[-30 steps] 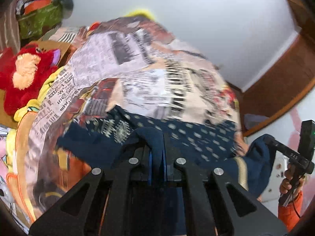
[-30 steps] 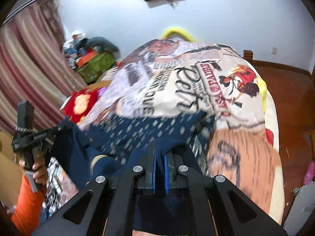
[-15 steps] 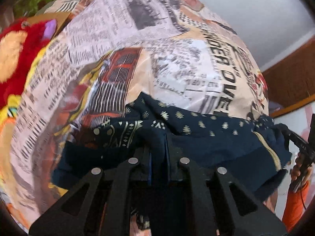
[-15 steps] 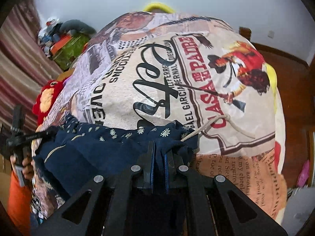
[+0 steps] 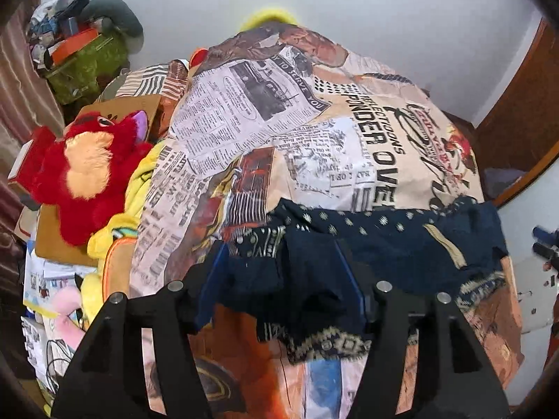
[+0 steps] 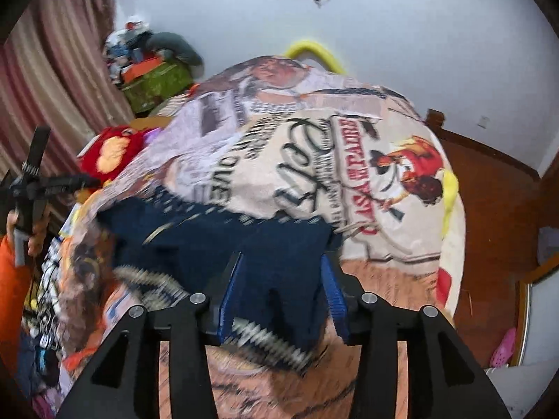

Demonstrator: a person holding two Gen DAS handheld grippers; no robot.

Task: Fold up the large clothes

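Note:
A dark navy garment (image 5: pixel 384 241) with small pale motifs and a patterned hem lies in a folded band across the near end of the bed; it also shows in the right wrist view (image 6: pixel 227 241). My left gripper (image 5: pixel 283 279) is open, jaws wide apart, just above the garment's left part, holding nothing. My right gripper (image 6: pixel 279 279) is open too, jaws spread over the garment's right end. The left gripper shows at the left edge of the right wrist view (image 6: pixel 52 185); the right gripper's tip shows at the right edge of the left wrist view (image 5: pixel 545 241).
The bed is covered by a newspaper-print spread (image 5: pixel 314 132). A red plush toy (image 5: pixel 84 171) and cardboard lie along its left side. A green box piled with items (image 5: pixel 87 63) stands by the curtain. Wooden floor (image 6: pixel 489 209) lies to the right.
Both grippers were shut on the navy garment and carried it down onto the bed. Now both have opened and let go, and pulled back a little; the garment lies on the spread.

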